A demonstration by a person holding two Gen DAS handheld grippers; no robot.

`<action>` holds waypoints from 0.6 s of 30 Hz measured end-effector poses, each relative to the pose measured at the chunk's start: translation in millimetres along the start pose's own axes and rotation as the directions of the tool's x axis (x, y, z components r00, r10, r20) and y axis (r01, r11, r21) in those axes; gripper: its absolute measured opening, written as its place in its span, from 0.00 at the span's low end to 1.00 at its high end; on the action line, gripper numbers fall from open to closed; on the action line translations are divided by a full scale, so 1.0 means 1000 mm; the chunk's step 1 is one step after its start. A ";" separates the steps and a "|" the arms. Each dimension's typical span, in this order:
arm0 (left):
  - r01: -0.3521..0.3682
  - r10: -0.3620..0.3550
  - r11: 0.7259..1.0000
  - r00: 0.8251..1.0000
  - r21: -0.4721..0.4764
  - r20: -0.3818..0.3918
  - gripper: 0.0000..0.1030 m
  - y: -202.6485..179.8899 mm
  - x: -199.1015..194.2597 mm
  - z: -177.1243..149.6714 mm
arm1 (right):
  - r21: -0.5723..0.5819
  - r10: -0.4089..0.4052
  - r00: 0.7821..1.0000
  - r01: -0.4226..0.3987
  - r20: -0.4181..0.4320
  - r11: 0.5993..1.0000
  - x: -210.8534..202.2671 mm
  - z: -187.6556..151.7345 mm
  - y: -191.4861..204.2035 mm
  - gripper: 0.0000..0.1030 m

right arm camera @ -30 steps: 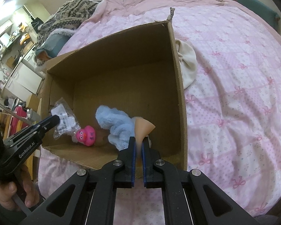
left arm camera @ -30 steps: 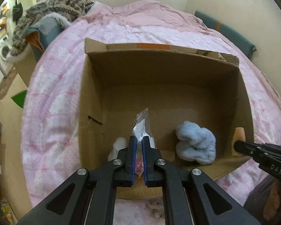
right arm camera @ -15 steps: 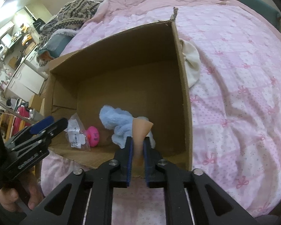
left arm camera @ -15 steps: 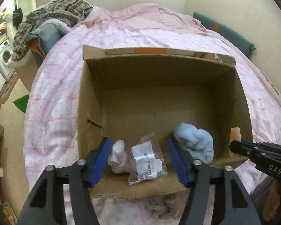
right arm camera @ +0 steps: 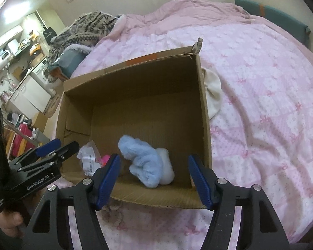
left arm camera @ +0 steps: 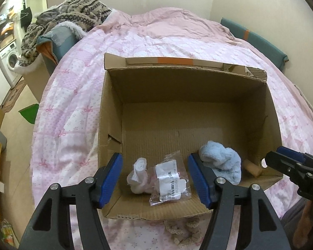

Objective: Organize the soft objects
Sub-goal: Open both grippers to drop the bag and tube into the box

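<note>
Hovering both spread-fingered grippers, left [left arm camera: 155, 177] and right [right arm camera: 154, 176], over the brown cardboard box [left arm camera: 185, 87], we are judging the drop finished and next seeking the cream cloth [right arm camera: 213, 91] beside it.

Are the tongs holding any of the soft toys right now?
No. The left tongs and right tongs are both open and empty; the blue fluffy thing lies loose in the cardboard box.

Matt corrugated cardboard box [left arm camera: 112, 112], fluffy blue cloth [left arm camera: 223, 164], glossy plastic bag [left arm camera: 171, 181]

left wrist: near, above box [left arm camera: 185, 87] front | right wrist: rightward; both share interior
</note>
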State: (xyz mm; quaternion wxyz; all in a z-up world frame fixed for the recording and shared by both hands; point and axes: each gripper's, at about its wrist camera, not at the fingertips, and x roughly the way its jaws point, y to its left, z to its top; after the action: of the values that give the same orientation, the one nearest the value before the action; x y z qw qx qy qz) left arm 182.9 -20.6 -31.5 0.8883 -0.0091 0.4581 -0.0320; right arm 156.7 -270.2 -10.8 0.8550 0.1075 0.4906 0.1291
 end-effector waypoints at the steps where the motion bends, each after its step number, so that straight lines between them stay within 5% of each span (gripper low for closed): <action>1: -0.003 0.003 1.000 1.000 0.000 0.001 0.60 0.000 -0.001 0.000 | 0.005 -0.002 1.000 0.002 -0.004 1.000 0.001 0.000 -0.001 0.69; 18: -0.023 0.023 1.000 1.000 -0.018 -0.012 0.60 0.012 -0.041 -0.025 | 0.011 0.006 1.000 -0.006 0.001 1.000 -0.007 -0.005 0.000 0.69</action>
State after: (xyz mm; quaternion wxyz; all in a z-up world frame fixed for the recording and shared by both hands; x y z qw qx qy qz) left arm 139.3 -5.8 -13.4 0.8857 -0.0115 0.4638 -0.0179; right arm 149.0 -271.9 -7.1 0.8544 0.1139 0.4904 0.1287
